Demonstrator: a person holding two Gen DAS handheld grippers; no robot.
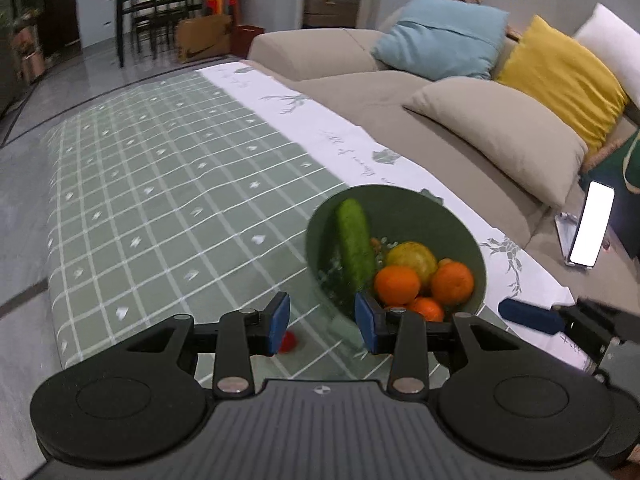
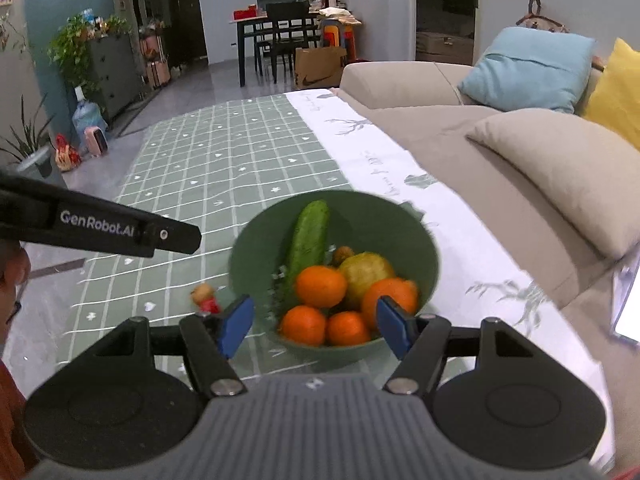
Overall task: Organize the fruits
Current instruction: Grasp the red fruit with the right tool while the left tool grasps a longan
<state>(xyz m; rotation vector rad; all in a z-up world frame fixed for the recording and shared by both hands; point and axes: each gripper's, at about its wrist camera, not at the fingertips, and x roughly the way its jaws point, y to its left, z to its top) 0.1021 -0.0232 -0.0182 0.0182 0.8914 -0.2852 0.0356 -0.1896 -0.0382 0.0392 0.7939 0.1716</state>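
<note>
A green bowl [image 1: 404, 208] [image 2: 256, 248] stands on the green checked tablecloth [image 1: 168, 184]. It holds a cucumber [image 1: 354, 244] [image 2: 308, 236], several oranges [image 1: 397, 285] [image 2: 320, 285] and a yellow-green fruit [image 1: 412, 258] [image 2: 366, 272]. My left gripper [image 1: 323, 322] is open and empty, just left of the bowl's near rim. My right gripper [image 2: 316, 326] is open and empty, above the bowl's near edge. A small red fruit [image 1: 288, 342] [image 2: 208, 304] lies on the cloth left of the bowl, beside a brownish one [image 2: 202, 292].
A beige sofa [image 1: 400, 92] with cushions runs along the table's right side. A lit phone [image 1: 592, 224] lies on the sofa. The left gripper's body [image 2: 100, 224] crosses the right view. A dining table and chairs [image 2: 280, 36] stand far back.
</note>
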